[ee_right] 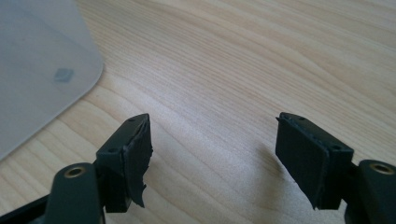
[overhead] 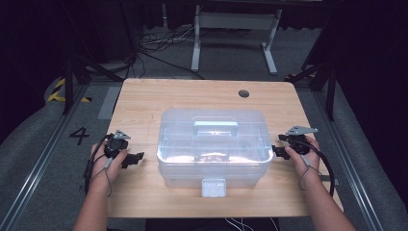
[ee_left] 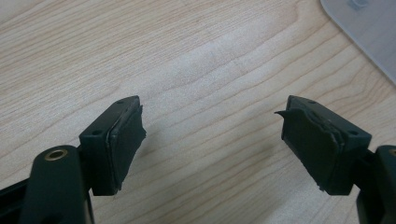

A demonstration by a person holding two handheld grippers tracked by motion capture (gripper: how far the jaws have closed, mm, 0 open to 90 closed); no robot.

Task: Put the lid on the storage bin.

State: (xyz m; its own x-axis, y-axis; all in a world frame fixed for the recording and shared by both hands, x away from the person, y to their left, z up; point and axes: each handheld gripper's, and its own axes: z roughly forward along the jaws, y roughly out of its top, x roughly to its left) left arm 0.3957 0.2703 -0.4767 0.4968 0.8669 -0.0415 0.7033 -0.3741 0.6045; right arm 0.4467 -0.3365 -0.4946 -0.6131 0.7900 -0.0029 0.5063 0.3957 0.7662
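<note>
You had the clear plastic storage box (overhead: pixel 213 147) sitting at the centre of the wooden table (overhead: pixel 144 103), lid on, carry handle (overhead: pixel 215 127) lying flat across the top and the white front latch (overhead: pixel 213 187) at 6 o'clock, facing you. That orientation made sense: latch toward you, both short ends left free for a gripper each

Your left gripper (overhead: pixel 136 159) sat at 9 o'clock of the box, low near the tabletop, near the box's left end but not touching. Its jaws stood wide apart w/ nothing between them; in the left gripper view only bare wood showed between the pads (ee_left: pixel 125 140), and the box corner (ee_left: pixel 369 32) sat up at 1 o'clock of that view

Your right gripper (overhead: pixel 278 150) mirrored it at 3 o'clock, just beside the right end of the box; I couldn't tell if it touched. Jaws also apart and empty, wood grain between them, box edge (ee_right: pixel 42 70) at 10 o'clock in the right gripper view

Judging from the symmetry, you'd set up for a two-sided move on the box, prob. on its ends. Both cams pointed down at the table rather than at the box walls, so you'd likely need to tilt inward before closing on anything
</note>
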